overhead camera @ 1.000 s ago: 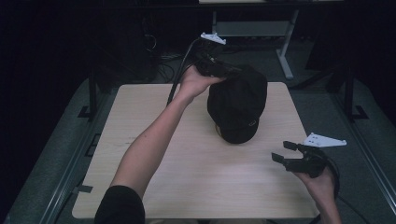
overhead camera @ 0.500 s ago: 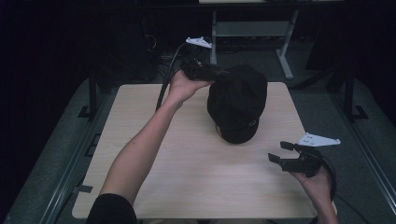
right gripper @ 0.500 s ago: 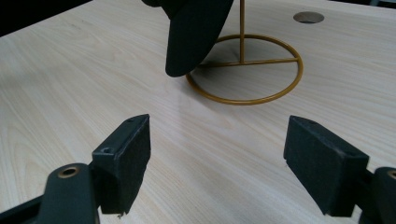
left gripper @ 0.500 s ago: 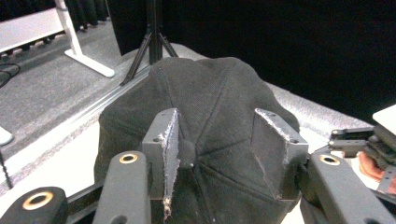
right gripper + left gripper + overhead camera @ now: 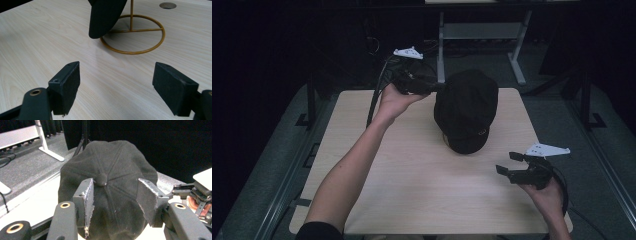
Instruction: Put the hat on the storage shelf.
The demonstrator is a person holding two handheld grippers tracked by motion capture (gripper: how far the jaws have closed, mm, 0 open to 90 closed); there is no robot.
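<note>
A black cap (image 5: pixel 466 107) sits on a gold wire stand on the wooden table (image 5: pixel 412 175), brim toward me. My left gripper (image 5: pixel 439 86) is held at the cap's far left side, jaws open, tips right at the fabric. In the left gripper view the open left gripper (image 5: pixel 115 181) frames the cap's (image 5: pixel 112 165) crown and its top button. My right gripper (image 5: pixel 506 162) hovers open near the table's front right, clear of the cap. In the right gripper view the open right gripper (image 5: pixel 117 66) faces the cap's brim (image 5: pixel 105 15) and the stand's gold ring base (image 5: pixel 132 51).
A round cable hole (image 5: pixel 167 5) is in the tabletop beyond the stand. A white desk frame (image 5: pixel 482 35) stands on the floor behind the table. Dark rails run along both sides of the table. The right gripper (image 5: pixel 197 195) shows at the right edge of the left gripper view.
My left hand and gripper have drawn back to the left, from over the cap's top to its far left edge. The cap and the right gripper have hardly moved.
</note>
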